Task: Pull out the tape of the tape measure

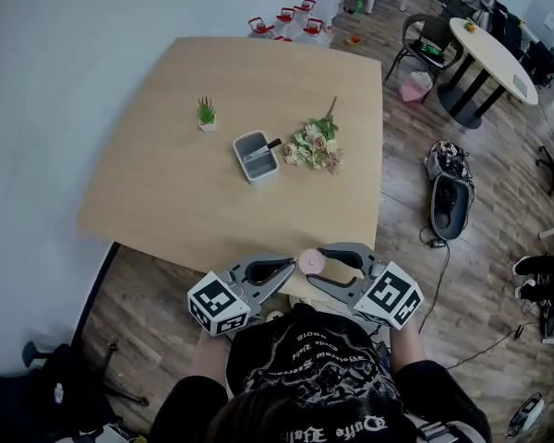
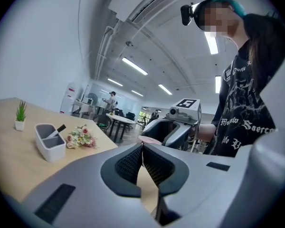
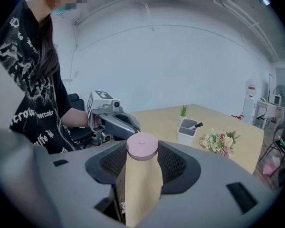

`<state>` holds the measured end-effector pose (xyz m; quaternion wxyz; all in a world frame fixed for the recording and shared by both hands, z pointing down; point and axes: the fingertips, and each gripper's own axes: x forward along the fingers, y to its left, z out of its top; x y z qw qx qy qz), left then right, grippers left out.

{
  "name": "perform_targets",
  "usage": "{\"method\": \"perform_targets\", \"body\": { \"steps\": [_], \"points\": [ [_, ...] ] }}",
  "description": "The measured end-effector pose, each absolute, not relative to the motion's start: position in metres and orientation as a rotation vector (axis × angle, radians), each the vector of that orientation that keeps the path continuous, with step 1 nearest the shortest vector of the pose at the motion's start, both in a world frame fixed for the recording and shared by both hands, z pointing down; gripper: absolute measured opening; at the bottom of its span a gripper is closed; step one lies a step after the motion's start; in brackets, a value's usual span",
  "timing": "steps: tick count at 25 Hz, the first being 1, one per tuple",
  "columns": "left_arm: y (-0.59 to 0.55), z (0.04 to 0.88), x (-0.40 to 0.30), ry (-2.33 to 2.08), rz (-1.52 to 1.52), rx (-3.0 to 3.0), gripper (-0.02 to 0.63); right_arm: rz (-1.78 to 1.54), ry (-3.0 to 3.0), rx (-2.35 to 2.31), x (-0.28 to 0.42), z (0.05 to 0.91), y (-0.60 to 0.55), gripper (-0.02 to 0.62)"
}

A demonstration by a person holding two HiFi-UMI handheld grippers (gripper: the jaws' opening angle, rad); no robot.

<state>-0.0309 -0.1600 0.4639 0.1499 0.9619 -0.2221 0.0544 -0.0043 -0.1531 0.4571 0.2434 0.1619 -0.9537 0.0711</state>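
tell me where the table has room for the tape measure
Bare: the near half of the table, from the grey box to the near edge, and the far strip behind the plant. Crowded: the middle, with plant, box and flowers in a row.

We saw a matt wooden table (image 1: 166,183), a smooth pink plastic tape measure (image 3: 142,146) and a matt grey plastic box (image 1: 255,155).

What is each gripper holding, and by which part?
The right gripper clamps the pink tape measure by its round sides. The left gripper is shut beside it; whether it grips anything cannot be told.
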Motion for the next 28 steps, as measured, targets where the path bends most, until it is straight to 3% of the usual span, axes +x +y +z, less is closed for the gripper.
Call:
{"method": "perform_targets", "body": {
  "steps": [28],
  "points": [
    [-0.158, 0.487, -0.079, -0.957, 0.122, 2.579, 0.012, 0.374, -2.508, 0.854, 0.056, 0.476, -0.182, 0.218]
  ]
}}
